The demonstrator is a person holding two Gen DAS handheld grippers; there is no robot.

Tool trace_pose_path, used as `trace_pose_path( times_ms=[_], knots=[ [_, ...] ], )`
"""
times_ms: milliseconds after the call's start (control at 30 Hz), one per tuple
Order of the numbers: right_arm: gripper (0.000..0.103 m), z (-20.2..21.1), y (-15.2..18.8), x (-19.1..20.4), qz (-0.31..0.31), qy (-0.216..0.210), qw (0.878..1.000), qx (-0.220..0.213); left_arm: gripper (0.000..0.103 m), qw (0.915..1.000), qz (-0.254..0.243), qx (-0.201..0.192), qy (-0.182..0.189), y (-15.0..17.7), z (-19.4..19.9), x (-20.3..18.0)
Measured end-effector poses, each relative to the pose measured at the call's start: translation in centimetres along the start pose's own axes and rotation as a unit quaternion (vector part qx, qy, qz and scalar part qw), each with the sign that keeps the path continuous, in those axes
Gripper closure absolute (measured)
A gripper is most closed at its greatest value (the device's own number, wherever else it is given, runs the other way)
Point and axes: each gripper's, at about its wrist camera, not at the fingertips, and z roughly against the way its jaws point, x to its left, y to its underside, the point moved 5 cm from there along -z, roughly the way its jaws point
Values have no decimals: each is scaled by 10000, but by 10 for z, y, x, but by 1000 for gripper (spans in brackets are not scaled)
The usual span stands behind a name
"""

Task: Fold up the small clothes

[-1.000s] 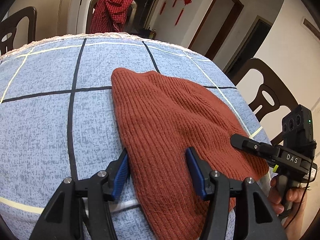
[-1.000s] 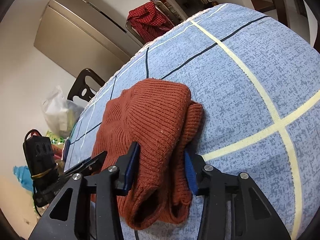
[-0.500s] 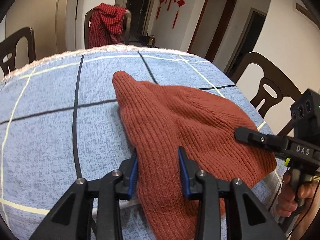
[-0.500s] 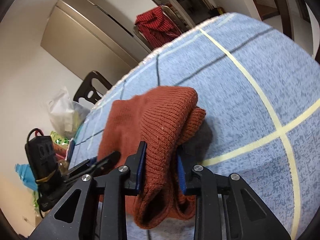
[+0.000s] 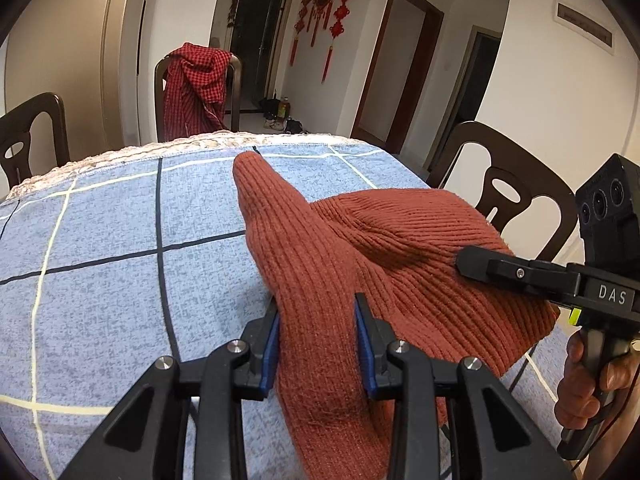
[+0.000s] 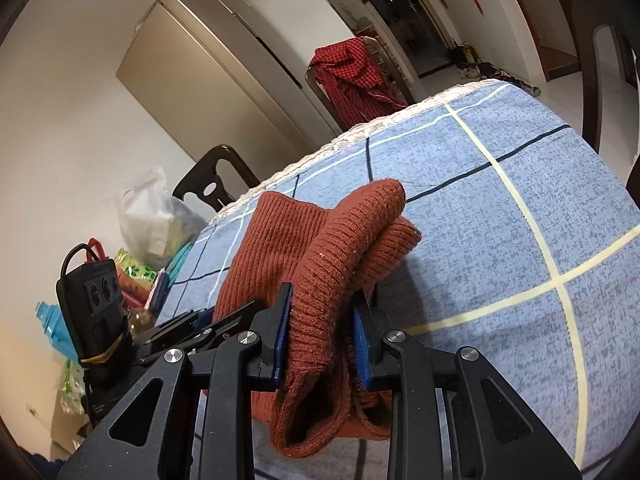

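While both grippers are clamped on it, the garment is catalogued as follows.

Garment: a rust-brown ribbed knit beanie [image 5: 352,248], raised at its near edge above the table, with the far tip apparently resting on the cloth.
Left gripper [image 5: 316,340]: blue pads are pressed onto the beanie's near left edge; the jaws have just been closing, with knit bunched between them.
Right gripper [image 6: 320,328]: pinched on the open rim of the beanie, where doubled layers are seen hanging below the pads; closed in within the last second and steady since.
Hand [image 5: 588,384]: seen wrapped around the right gripper's handle.
Table covering: a blue tablecloth [image 5: 100,280] with dark and pale grid lines.
Background: a red checked garment [image 5: 196,84] is draped over a chair back beyond the table; a dark wooden chair [image 5: 512,184] is seen just beside the right edge.
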Motion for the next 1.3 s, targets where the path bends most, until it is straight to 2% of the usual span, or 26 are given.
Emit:
trace_pose_path(
  times_ms=[300,600,833,1033,1167,1300],
  knots=[
    [76,-20,12,43,160,-254,9994,161,68,9997,174,-30,-138,15,32,37],
    [76,-84,25,86,-101,-862,9945,579,68,9974,634,-20,-329,24,63,119],
    [76,-129,24,120,-103,-1170,9900,783,68,9948,926,-92,-413,19,75,175],
    [75,-160,38,113,-162,-1115,9871,1136,68,9915,1248,-11,-358,35,71,208],
    [71,-181,56,91,-230,-744,9854,1515,63,9885,1415,345,-418,61,49,222],
    [68,-170,55,87,-249,-754,9868,1413,60,9862,1615,267,-263,71,55,227]
  ],
)
